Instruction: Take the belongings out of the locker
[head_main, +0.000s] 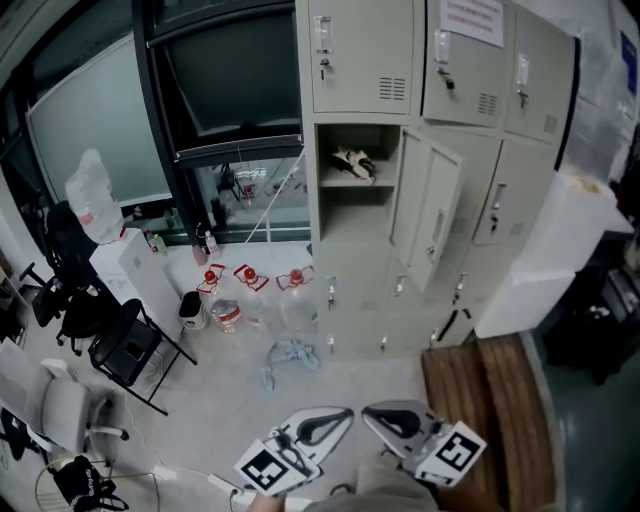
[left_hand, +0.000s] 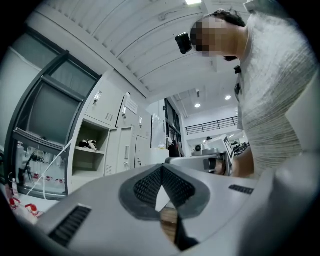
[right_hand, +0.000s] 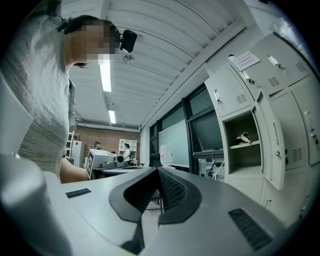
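The locker bank (head_main: 440, 150) stands ahead, with one compartment (head_main: 352, 180) open and its door (head_main: 432, 215) swung out to the right. A small black-and-white item (head_main: 355, 162) lies on the shelf inside; it shows again in the left gripper view (left_hand: 88, 144) and in the right gripper view (right_hand: 243, 138). Both grippers are held low and far from the locker, at the bottom of the head view. My left gripper (head_main: 338, 414) (left_hand: 161, 172) is shut with nothing in it. My right gripper (head_main: 373, 413) (right_hand: 156, 174) is shut too, and holds nothing.
Several water bottles (head_main: 250, 290) and a crumpled cloth (head_main: 293, 353) lie on the floor before the lockers. A black folding chair (head_main: 125, 345) stands at left. A wooden bench (head_main: 490, 400) and a big white box (head_main: 545, 250) are at right.
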